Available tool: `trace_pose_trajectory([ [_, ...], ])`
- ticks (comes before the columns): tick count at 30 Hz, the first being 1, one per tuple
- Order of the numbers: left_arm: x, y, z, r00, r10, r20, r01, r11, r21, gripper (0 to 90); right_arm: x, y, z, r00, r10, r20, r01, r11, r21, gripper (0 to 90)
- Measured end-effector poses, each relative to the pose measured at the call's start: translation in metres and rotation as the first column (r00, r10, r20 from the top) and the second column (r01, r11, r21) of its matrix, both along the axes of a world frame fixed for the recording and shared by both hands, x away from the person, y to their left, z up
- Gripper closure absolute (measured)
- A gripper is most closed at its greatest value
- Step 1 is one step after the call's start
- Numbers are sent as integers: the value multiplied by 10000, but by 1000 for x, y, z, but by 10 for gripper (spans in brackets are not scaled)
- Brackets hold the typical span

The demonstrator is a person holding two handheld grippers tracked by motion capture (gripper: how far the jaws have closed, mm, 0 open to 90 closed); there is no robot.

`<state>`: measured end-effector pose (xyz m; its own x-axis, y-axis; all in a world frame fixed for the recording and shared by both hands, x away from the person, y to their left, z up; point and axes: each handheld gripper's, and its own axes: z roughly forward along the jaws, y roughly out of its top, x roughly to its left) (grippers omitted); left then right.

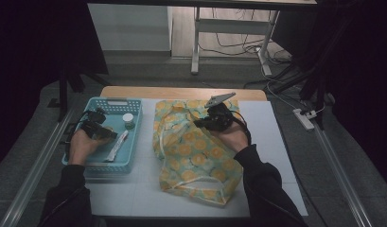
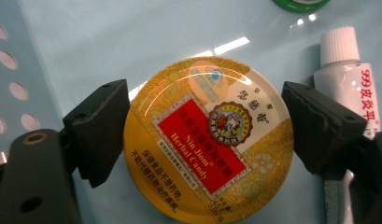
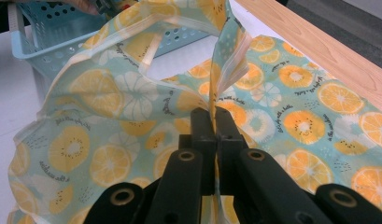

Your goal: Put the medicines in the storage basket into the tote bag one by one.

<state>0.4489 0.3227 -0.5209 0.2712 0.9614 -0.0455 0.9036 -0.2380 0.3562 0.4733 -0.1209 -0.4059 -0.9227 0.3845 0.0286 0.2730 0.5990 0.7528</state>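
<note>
Your high view looks forward and down over the whole table. Each gripper view sits close: one over the basket floor, one at the bag, sharing perhaps the basket.

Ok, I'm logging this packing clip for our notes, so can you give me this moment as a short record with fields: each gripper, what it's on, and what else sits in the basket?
left gripper: jaws astride the candy tin; left pad at its rim, right pad seems just clear
candy tin: round, yellow, red label, lying flat on the basket floor
right gripper: shut on the fabric bag, pinching a raised fold
fabric bag: citrus print, lying on the table beside the basket
also in basket: white tube; small green-rimmed jar
</note>
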Motion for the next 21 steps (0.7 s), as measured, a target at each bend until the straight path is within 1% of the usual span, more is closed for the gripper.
trace_pose_trajectory([
  [5,1,-1,1,9999,107,-109,-107,9999,29,203,0,0,1,10000,-15,28,15,10000,14,897],
  [8,1,0,1,9996,215,-166,-217,9997,-129,205,0,0,1,10000,-18,39,18,10000,22,897],
  [11,1,1,2,9998,159,-151,-164,9994,-312,207,0,-1,1,10000,-37,37,37,10000,54,897],
  [17,-3,5,11,9990,189,415,-150,9956,-927,208,1,-2,1,10000,-47,33,46,9999,124,897],
  [20,-5,5,15,9979,132,637,-65,9944,-1052,208,1,-2,2,10000,-65,30,65,9999,138,897],
  [21,-6,5,17,9975,41,699,33,9944,-1058,208,1,-2,2,10000,-75,20,74,9999,141,897],
])
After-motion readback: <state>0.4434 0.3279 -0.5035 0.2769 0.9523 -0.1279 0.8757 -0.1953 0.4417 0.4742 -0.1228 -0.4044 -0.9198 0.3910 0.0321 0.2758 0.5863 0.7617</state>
